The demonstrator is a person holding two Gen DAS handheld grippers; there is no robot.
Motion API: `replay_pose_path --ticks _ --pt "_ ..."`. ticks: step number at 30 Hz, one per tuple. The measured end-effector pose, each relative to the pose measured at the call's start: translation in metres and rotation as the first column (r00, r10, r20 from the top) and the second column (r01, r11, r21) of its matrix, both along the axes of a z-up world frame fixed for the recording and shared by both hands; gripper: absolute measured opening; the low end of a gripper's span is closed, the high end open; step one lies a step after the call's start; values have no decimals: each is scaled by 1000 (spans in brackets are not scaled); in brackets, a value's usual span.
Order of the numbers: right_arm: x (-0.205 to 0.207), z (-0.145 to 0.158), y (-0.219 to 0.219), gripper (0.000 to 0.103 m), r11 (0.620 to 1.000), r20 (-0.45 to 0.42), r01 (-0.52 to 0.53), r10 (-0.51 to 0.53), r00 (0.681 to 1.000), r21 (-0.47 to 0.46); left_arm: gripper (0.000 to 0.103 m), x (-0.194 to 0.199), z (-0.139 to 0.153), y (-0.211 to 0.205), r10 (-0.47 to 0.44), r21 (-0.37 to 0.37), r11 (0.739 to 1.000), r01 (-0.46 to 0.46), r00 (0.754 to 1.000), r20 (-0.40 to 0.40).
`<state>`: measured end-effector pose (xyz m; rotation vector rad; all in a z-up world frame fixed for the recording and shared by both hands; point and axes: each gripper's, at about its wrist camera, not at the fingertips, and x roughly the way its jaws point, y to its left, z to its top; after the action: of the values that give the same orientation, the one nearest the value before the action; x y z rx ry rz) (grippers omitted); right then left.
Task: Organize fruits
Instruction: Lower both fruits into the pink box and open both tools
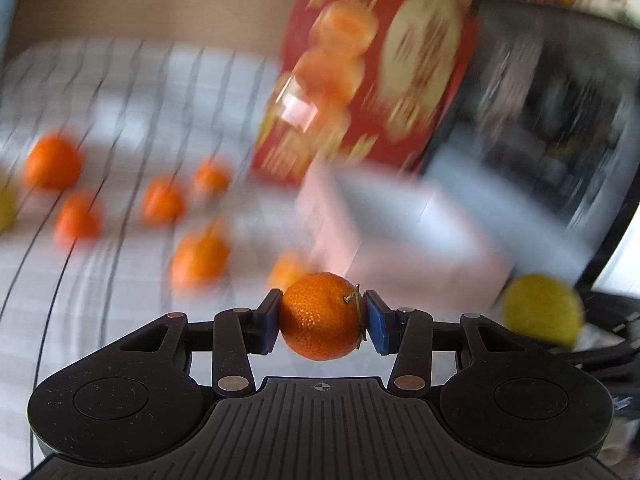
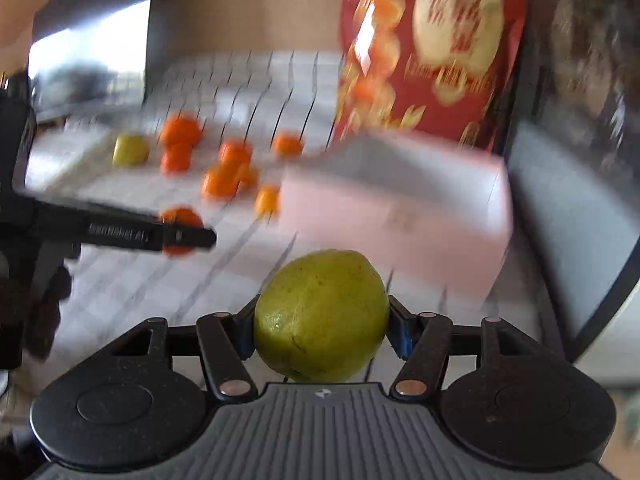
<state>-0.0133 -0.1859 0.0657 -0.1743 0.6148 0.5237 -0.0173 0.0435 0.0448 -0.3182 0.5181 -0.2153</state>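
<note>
- While both views are smeared by motion blur, each tool carries 1 fruit: the left gripper (image 1: pixel 322 317) has its jaws clamped on a small mandarin (image 1: pixel 320 316) at lower centre of the left view, and the right gripper (image 2: pixel 322 320) has its jaws clamped on a green guava-like fruit (image 2: pixel 321 315) at lower centre of the right view.
- Progress, as a judgement: sorting appears early to midway. About 6 loose mandarins (image 1: pixel 199 261) lie scattered across the left half of the left view, and 1 yellow-green fruit (image 2: pixel 130 149) sits at the upper left of the right view.
- A pale pink box (image 2: pixel 400 208), at centre right in both views, looks like the likely destination; its contents cannot be told through the blur.
- Remaining work, as a judgement: deliver the 2 held fruits, then collect the scattered ones.
- Surface: a white cloth with a dark grid (image 1: pixel 120 92).
- Room: a red carton printed with oranges (image 1: pixel 372 68) stands behind the pink box; a brown cardboard wall (image 1: pixel 140 4) fills the upper left, and a dark unit (image 1: pixel 552 112) the right edge.
</note>
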Motion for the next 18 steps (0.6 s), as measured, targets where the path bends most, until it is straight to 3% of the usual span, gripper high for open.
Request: replay_pose_path --ticks 4,6,10,13,18 --pt "47 48 4 61 998 118 56 -57 991 15 49 67 60 -12 -78 0 997 79 990 119" --pt "77 59 10 61 995 145 103 -101 984 -8 49 116 70 -18 -106 -53 992 110 991 88" --pt "147 50 19 61 980 38 196 -194 980 -48 49 192 40 -36 -69 -63 996 65 995 -69" --pt "174 26 26 61 974 -55 195 -203 978 -118 49 223 10 -55 -85 23 996 92 973 -215" --pt "188 -2 33 61 974 -154 124 -154 976 -191 49 233 -8 -85 -124 155 974 168 958 -259"
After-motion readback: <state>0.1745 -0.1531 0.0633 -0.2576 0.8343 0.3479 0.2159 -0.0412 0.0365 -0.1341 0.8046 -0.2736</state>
